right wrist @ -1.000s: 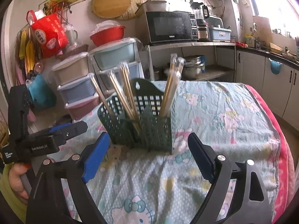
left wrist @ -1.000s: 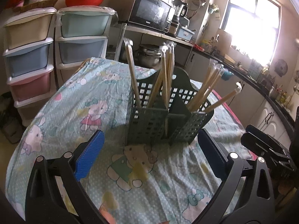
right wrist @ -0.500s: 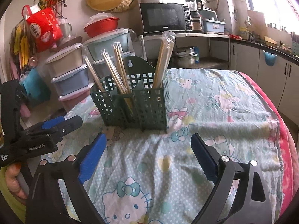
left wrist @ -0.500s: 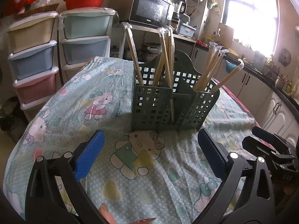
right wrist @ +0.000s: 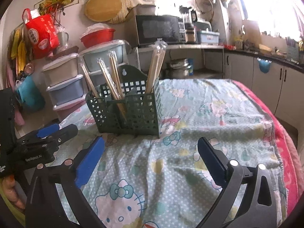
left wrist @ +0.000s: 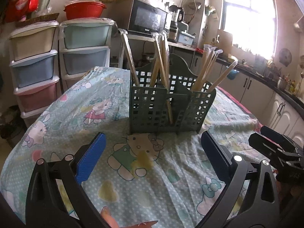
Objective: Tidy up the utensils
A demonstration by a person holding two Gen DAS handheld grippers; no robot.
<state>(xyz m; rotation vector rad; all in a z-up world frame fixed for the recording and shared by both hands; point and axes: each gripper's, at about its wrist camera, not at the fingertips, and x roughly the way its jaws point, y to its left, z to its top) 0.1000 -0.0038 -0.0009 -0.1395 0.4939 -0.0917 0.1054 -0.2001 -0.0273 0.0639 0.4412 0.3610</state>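
A dark green lattice utensil caddy (left wrist: 167,108) (right wrist: 131,110) stands upright on the table. Several plastic-wrapped chopstick pairs (left wrist: 163,60) (right wrist: 114,76) lean in its compartments. My left gripper (left wrist: 152,152) hangs low over the cloth, a short way in front of the caddy, open and empty. My right gripper (right wrist: 150,155) sits a little nearer than the caddy's right corner; its jaws are opening wide with nothing between them. Each gripper shows at the edge of the other's view: the right gripper (left wrist: 273,148) and the left gripper (right wrist: 43,136).
A cartoon-cat patterned tablecloth (left wrist: 98,114) (right wrist: 218,117) covers the table, with a red edge on the right. Stacked plastic drawers (left wrist: 36,64) stand beyond the far left corner. A microwave (right wrist: 157,28) and counter cabinets (right wrist: 269,79) line the back.
Both grippers have sunk lower and drawn back from the caddy, which now sits higher and farther off in both views. The right jaws have spread slightly wider.
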